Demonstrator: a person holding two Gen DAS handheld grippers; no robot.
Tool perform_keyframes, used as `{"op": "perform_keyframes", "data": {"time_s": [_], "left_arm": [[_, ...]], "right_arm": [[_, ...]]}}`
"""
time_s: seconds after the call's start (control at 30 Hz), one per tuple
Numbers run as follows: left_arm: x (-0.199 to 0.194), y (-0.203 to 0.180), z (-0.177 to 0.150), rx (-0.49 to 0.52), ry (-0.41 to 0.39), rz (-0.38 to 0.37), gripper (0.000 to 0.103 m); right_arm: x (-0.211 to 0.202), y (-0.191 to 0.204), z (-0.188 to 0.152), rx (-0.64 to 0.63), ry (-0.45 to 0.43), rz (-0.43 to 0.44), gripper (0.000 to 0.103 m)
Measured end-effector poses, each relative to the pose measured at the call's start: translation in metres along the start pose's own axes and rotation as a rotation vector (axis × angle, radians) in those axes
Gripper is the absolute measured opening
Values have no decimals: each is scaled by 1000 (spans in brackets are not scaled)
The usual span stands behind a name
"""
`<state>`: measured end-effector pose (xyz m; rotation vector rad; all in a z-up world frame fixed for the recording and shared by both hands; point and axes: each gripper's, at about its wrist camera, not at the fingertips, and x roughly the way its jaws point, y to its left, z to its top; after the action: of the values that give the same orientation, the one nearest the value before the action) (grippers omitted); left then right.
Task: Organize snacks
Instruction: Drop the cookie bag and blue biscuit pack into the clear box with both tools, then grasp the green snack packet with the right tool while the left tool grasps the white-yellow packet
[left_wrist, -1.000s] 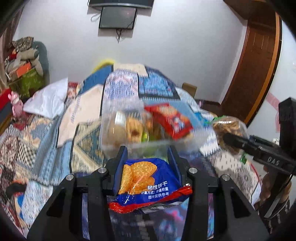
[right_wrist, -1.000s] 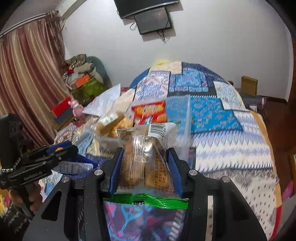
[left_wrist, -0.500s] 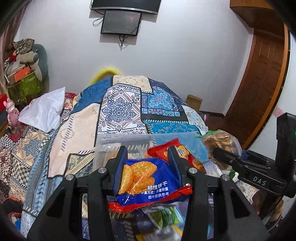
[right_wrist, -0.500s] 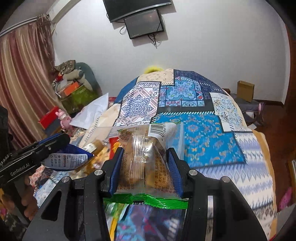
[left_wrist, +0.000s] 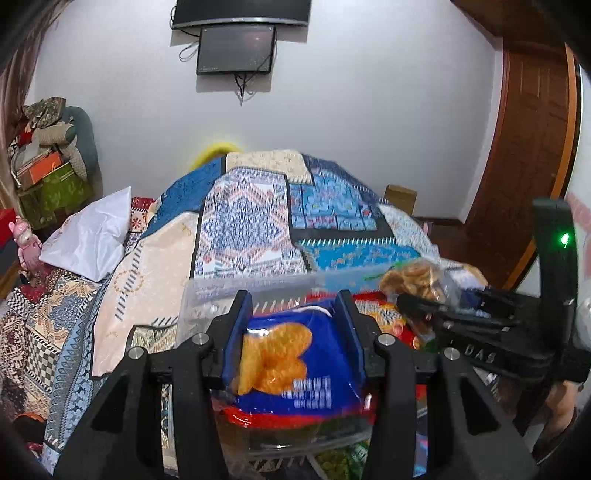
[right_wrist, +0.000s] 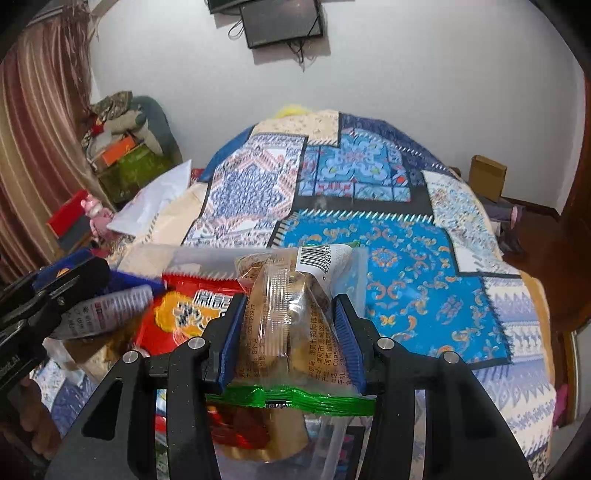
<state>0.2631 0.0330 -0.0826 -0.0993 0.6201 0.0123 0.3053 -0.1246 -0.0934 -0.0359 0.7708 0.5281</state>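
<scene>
Nearest in the left wrist view, the left gripper (left_wrist: 293, 347) is closed on one blue cracker packet (left_wrist: 295, 363), which is pinched by its two side edges between the jaws, so that its printed face is turned to the camera. The packet is blurred there. It is held over the near edge of the clear plastic box (left_wrist: 207, 295), probably because it is meant to be dropped inside with the other snacks.

In the right wrist view, the right gripper (right_wrist: 288, 339) is closed in the same manner on one transparent pastry packet (right_wrist: 291, 314) with a green sealed strip at its bottom. The barcode end is pointed up and away. This packet is also carried above the box, toward its right side, so a release into the box seems to be the step in hand.

Inside the box, one red snack bag (right_wrist: 192, 310) is seen lying flat near the left wall. More packets lie under it, but they are too covered to be counted. So two packets are held, one by each gripper, and at least one is already stored.

The box is placed on the patchwork quilt (right_wrist: 406, 254) of the bed, toward its near edge. Farther away, one white pillow (left_wrist: 88, 236) is laid at the left edge of the bed. On the far wall, one dark screen (left_wrist: 236, 50) is mounted.
</scene>
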Motion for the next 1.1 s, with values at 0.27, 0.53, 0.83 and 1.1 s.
{"op": "perform_keyframes", "data": {"time_s": [0.27, 0.53, 0.83, 1.1], "left_arm": [[-1, 2, -11, -13, 66, -6, 67], [-35, 7, -9, -52, 77, -61, 74], [-73, 25, -40, -55, 104, -50, 79], [-73, 52, -86, -63, 176, -22, 79]], "right_arm": [[-11, 9, -8, -37, 31, -5, 60], [-50, 21, -20, -91, -18, -27, 68], [-74, 40, -58, -66, 11, 97, 68], [-30, 67, -86, -85, 139, 121, 68]]}}
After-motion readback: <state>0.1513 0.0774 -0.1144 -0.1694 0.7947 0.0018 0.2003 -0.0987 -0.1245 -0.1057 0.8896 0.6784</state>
